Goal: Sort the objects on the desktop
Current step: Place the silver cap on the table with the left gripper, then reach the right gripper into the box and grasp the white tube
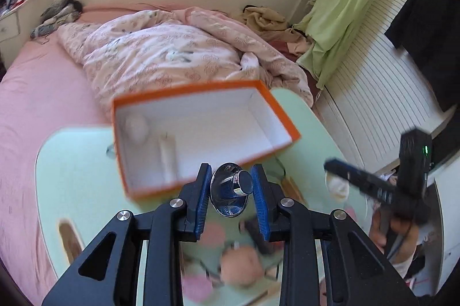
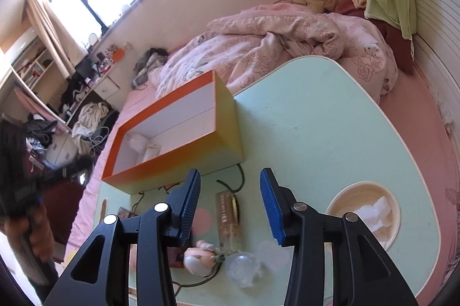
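Observation:
My left gripper [image 1: 231,186] is shut on a shiny chrome funnel-shaped metal object [image 1: 231,189] and holds it above the mint-green table [image 1: 77,159], just in front of the near rim of the orange box [image 1: 201,133]. The box is open, white inside, with a white tube [image 1: 168,155] and a pale round item [image 1: 136,128] in it. My right gripper [image 2: 230,205] is open and empty above a clear amber bottle [image 2: 228,219] lying on the table [image 2: 330,133]. The orange box [image 2: 178,128] shows left of it. The right gripper [image 1: 373,185] also shows in the left view.
On the table near the amber bottle lie a clear glass ball [image 2: 243,268], a pink-and-white figurine [image 2: 199,260] and a green cord [image 2: 230,185]. A cream bowl [image 2: 365,214] with white tissue stands at the right. A bed with a pink quilt [image 1: 161,53] lies behind the table.

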{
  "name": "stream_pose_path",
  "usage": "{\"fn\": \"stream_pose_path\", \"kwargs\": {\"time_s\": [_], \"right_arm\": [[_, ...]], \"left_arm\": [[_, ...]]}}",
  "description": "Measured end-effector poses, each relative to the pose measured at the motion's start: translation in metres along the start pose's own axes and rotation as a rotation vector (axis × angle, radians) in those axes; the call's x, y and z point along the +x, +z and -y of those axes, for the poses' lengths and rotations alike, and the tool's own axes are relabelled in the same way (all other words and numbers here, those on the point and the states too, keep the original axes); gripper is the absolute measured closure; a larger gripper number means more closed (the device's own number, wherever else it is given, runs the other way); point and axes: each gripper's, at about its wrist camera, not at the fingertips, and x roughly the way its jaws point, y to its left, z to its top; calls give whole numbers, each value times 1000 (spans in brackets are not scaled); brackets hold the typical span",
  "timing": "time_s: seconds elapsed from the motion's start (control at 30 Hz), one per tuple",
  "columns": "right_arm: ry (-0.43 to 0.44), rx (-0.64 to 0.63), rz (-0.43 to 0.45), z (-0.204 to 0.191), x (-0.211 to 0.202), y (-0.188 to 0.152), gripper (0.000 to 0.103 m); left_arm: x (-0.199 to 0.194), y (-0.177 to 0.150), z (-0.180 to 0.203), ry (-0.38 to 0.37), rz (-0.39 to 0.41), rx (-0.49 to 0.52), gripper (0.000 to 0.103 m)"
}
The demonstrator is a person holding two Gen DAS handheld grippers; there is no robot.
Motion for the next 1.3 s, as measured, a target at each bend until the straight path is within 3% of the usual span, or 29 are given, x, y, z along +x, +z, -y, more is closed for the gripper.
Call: {"fn": "stream_pose_path", "kwargs": {"time_s": [0.3,0.37,0.43,0.53,0.6,0.7,0.73,0.8,0.87,0.97,1.13,1.3], "right_arm": [[80,-90,-99,-61,42,27,61],[98,-111,-122,-75,53,34,60],[116,-133,-145,-89,63,41,52],[144,-165,-180,-110,78,51,51],[156,-189,-217,-125,93,58,51],[98,-245,-393,-151,160,62,57],[28,-254,-438,-155,183,61,67],[-60,-288,-468,-161,206,57,70],[-74,-278,-503,-162,220,52,70],[-37,-233,-538,-162,228,47,70],[-101,-319,-545,-174,231,39,70],[-205,-446,-504,-186,228,28,82]], "left_arm": [[-11,-92,-32,42,1,-172,73],[-14,-106,-29,51,3,-171,73],[-16,-120,-25,55,8,-172,73],[-24,-133,-27,89,33,-182,73],[-26,-140,-31,153,48,-183,73],[-21,-145,-38,171,37,-186,73],[-19,-146,-40,161,32,-192,73],[-14,-146,-45,153,29,-205,73],[-12,-147,-47,156,35,-206,73],[-9,-146,-51,153,36,-213,73],[-1,-144,-55,197,28,-208,70],[-4,-143,-63,226,57,-225,66]]}}
